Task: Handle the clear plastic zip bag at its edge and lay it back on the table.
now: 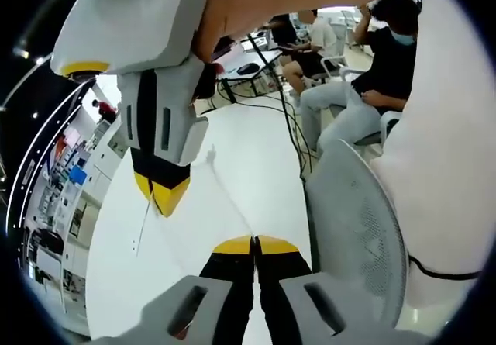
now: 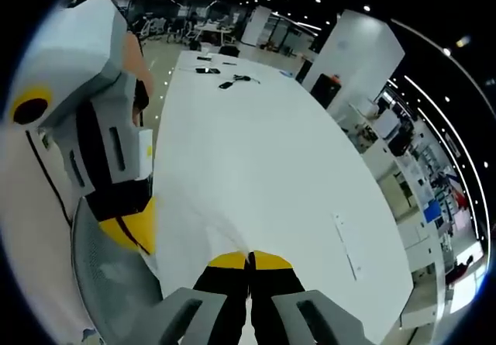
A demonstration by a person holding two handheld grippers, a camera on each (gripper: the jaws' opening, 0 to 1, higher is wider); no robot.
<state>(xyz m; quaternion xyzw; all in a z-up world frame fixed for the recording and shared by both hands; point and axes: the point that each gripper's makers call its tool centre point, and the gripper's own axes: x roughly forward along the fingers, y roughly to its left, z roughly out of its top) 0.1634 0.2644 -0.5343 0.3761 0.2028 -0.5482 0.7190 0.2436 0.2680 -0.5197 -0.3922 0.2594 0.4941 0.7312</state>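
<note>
The big white table (image 2: 256, 151) took up most of both views, with a grey mesh chair (image 1: 360, 229) beside it. The clear zip bag (image 1: 232, 205) hung stretched above the table, hard to see. Left gripper (image 1: 254, 244) and right gripper (image 2: 249, 260) each had jaws pressed together, pinching its edge.

- The table (image 2: 256, 167) is the landmark; both grippers hang above its near end.
- The clear plastic zip bag (image 2: 225, 240) stretches between the grippers, over the table.
- A mesh chair (image 1: 360, 229) stands just beside the table's edge.
- Seated people (image 1: 364, 74) are past that chair, off the table's far end.
- Small items (image 2: 221, 74) lie on the table's far end.
- Shelves (image 2: 418, 198) stand off the table's other side.
</note>
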